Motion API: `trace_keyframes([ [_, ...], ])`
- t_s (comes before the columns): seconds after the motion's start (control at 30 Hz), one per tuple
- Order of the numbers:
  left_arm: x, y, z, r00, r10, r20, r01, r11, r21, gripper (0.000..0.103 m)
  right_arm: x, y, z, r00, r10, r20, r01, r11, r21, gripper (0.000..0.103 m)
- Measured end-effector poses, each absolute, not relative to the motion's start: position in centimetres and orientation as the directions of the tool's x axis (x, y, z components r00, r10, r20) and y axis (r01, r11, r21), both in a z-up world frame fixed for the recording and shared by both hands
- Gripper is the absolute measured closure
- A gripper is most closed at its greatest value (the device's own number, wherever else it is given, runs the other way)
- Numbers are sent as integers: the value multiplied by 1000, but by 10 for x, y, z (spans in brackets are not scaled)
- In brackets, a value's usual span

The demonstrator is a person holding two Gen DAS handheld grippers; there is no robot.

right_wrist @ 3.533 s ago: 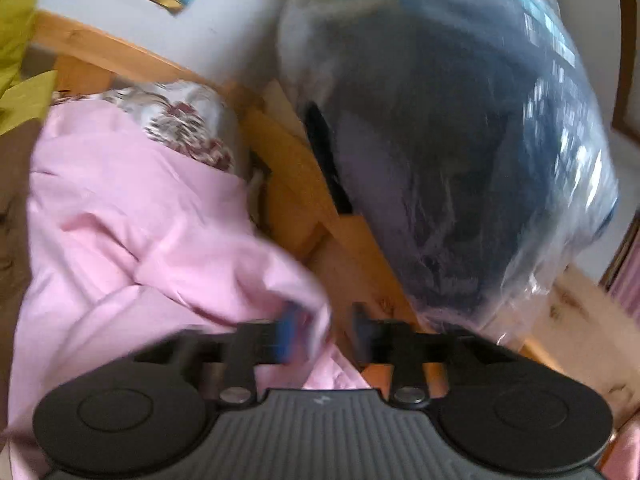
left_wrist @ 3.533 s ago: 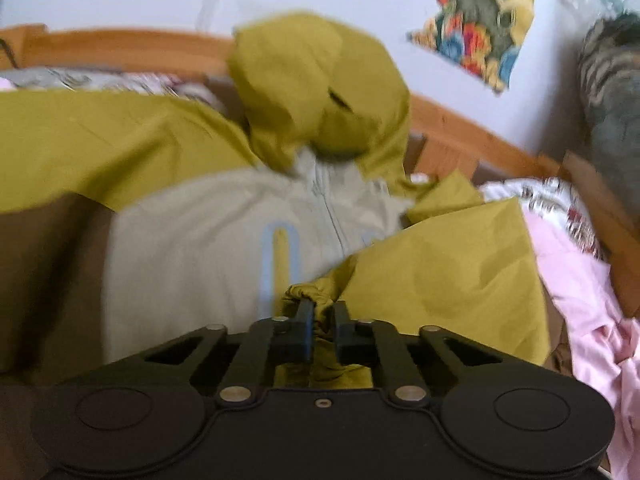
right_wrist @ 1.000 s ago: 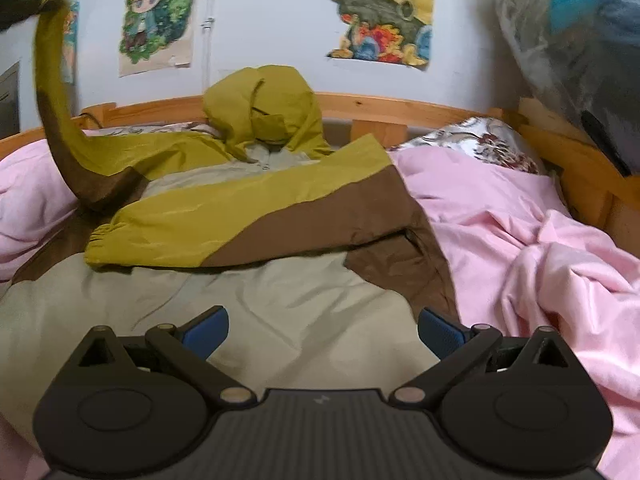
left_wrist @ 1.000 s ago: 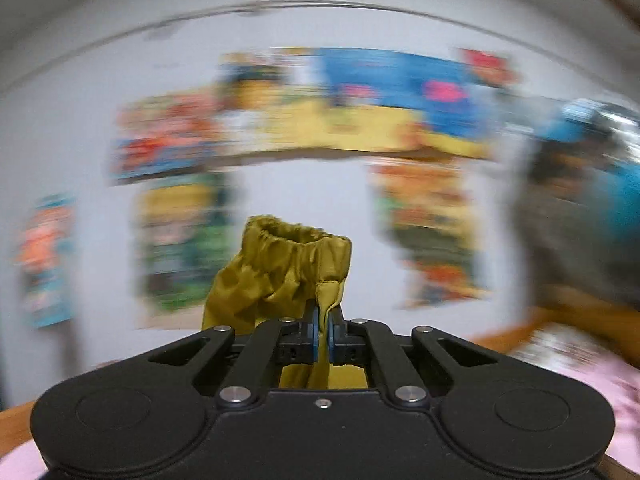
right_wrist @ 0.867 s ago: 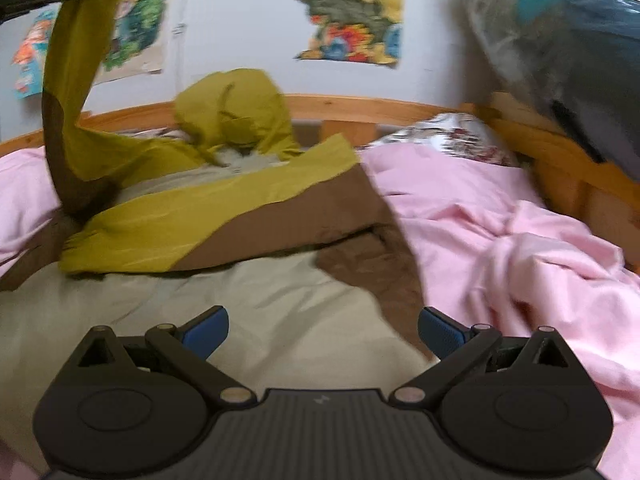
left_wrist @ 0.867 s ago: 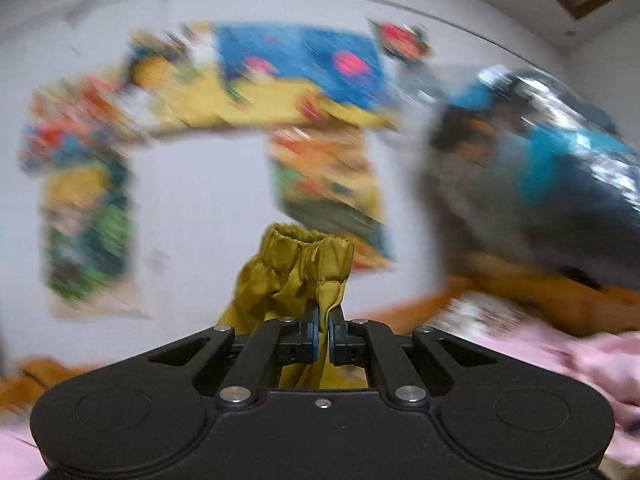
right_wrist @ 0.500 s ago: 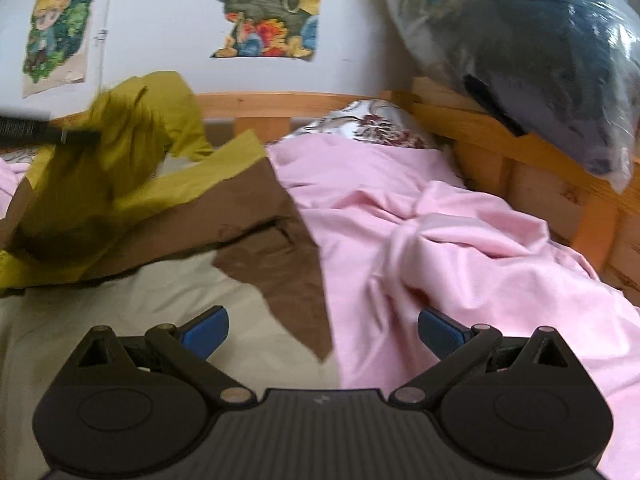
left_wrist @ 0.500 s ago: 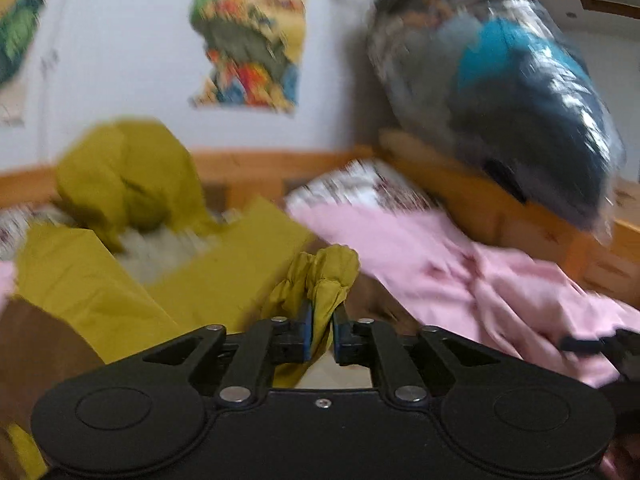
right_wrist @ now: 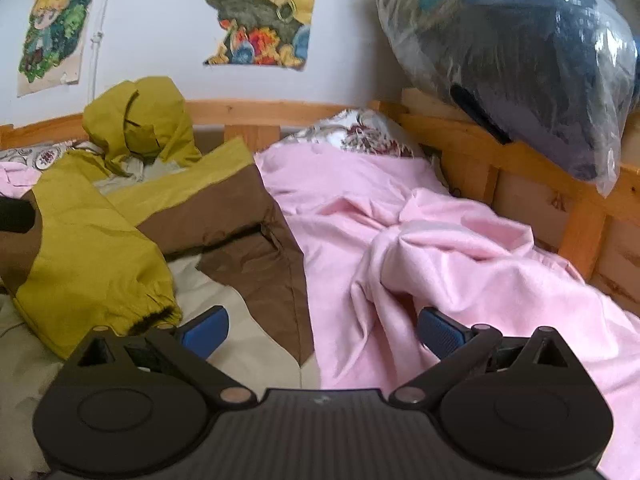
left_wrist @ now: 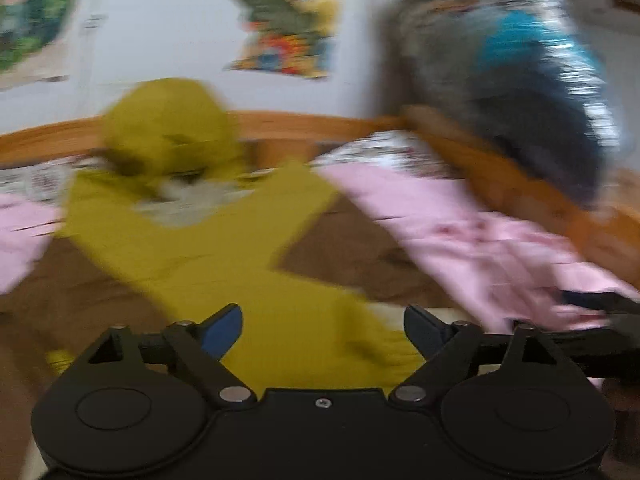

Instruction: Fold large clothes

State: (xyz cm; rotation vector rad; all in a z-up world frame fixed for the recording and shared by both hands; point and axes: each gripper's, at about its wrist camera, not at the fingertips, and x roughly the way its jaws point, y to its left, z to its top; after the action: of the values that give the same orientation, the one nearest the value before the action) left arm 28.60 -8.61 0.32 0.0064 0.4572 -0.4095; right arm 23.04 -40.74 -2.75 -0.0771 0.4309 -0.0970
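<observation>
Your jacket (right_wrist: 132, 216) lies spread on the left of the pink sheet (right_wrist: 400, 220), both sleeves crossed over its front, hood at the far rail. Your left gripper (left_wrist: 322, 332) and right gripper (right_wrist: 322, 330) both hover spread apart, holding nothing.

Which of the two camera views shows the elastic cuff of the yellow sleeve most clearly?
The right wrist view: the cuff is sharp there, its gathers visible, lying on the jacket's beige front. The left wrist view is motion-blurred; the sleeve shows only as a yellow smear.
</observation>
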Motion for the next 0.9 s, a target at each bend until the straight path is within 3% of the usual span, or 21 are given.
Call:
trace_keyframes([
  [0.13, 312, -56, -19, 837, -182, -516, 185, 982, -47, 11, 230, -389, -29, 918, -52, -394, -1, 991, -132, 0],
  [0.33, 336, -27, -61, 796, -46, -603, 87, 995, 39, 10, 244, -361, -51, 890, -42, -454, -88, 961, -262, 0],
  [0.5, 333, -13, -55, 792, -91, -604, 123, 992, 12, 9, 250, -367, -60, 870, -31, -492, -99, 967, -236, 0],
  [0.73, 332, 3, -20, 778, -173, -604, 168, 984, -65, 5, 256, -367, -21, 909, -34, -415, -66, 973, -223, 0],
  [0.9, 360, 15, 27, 780, -152, -607, 169, 985, -30, 4, 285, -361, 16, 909, 121, -399, -181, 977, -116, 0],
])
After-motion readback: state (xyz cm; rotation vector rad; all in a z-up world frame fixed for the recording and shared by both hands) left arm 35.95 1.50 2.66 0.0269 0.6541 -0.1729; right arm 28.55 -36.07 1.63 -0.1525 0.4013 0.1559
